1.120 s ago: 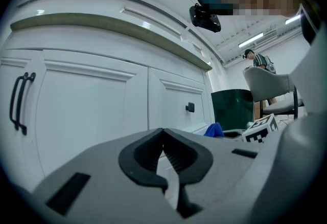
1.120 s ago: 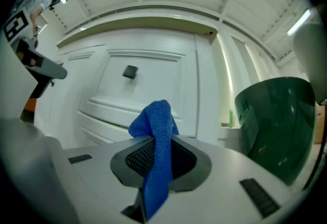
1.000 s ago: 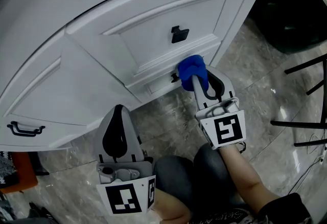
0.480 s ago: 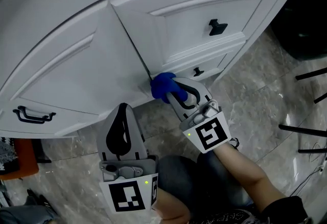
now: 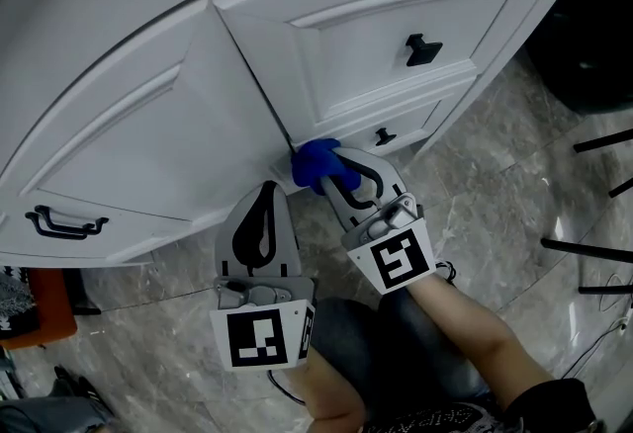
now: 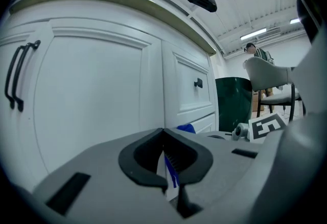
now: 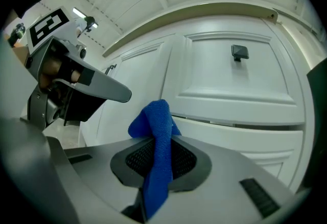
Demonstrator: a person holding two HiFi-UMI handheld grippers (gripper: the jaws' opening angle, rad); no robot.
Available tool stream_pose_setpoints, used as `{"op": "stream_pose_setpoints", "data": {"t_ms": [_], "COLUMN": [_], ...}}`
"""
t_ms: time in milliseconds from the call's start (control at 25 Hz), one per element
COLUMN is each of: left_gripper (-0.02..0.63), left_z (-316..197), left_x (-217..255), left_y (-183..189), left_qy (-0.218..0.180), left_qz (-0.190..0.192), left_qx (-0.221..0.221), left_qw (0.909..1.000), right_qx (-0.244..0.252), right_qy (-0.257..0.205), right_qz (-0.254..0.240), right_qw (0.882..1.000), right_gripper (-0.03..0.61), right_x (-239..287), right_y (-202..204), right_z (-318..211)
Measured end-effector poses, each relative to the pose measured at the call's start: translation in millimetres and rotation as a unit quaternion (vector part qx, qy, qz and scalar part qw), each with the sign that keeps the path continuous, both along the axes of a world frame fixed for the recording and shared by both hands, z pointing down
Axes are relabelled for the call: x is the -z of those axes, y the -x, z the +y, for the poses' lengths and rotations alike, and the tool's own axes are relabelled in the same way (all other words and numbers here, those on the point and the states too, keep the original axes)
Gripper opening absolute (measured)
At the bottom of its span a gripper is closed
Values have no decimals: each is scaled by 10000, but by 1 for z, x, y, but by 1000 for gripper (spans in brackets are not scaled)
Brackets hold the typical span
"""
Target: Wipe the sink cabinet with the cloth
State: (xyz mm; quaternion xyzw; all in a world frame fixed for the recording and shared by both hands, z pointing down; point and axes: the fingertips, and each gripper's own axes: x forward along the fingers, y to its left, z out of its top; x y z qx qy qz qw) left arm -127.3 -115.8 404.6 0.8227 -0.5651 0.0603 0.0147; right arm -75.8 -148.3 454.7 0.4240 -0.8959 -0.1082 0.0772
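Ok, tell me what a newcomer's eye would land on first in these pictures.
The bright blue terry cloth stands out most, clamped in the right gripper and held at the lower edge of the white panelled sink cabinet, mid-frame in the head view. Next comes the left gripper, shut and empty, just below the cabinet and to the left of the cloth. The black square knob at upper right also pops against the white.

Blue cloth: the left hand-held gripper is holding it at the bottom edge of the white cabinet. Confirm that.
Wrong side. The right hand-held gripper is holding the blue cloth at the bottom edge of the white cabinet. The right gripper view shows the cloth clamped between its jaws. The left hand-held gripper is shut with no cloth in it.
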Motion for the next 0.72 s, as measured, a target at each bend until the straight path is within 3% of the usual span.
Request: {"op": "stream_pose_setpoints", "data": {"t_ms": [720], "left_gripper": [5], "left_z": [1], "left_x": [5], "left_y": [-9], "left_qy": [-45], "left_qz": [96], "left_qx": [-58], "left_qw": [9999], "right_qx": [-347], "right_qy": [-49], "right_qz": [71], "right_qw": [9994], "right_gripper": [58], "right_x": [2], "right_y": [-27], "right_z": [-9]}}
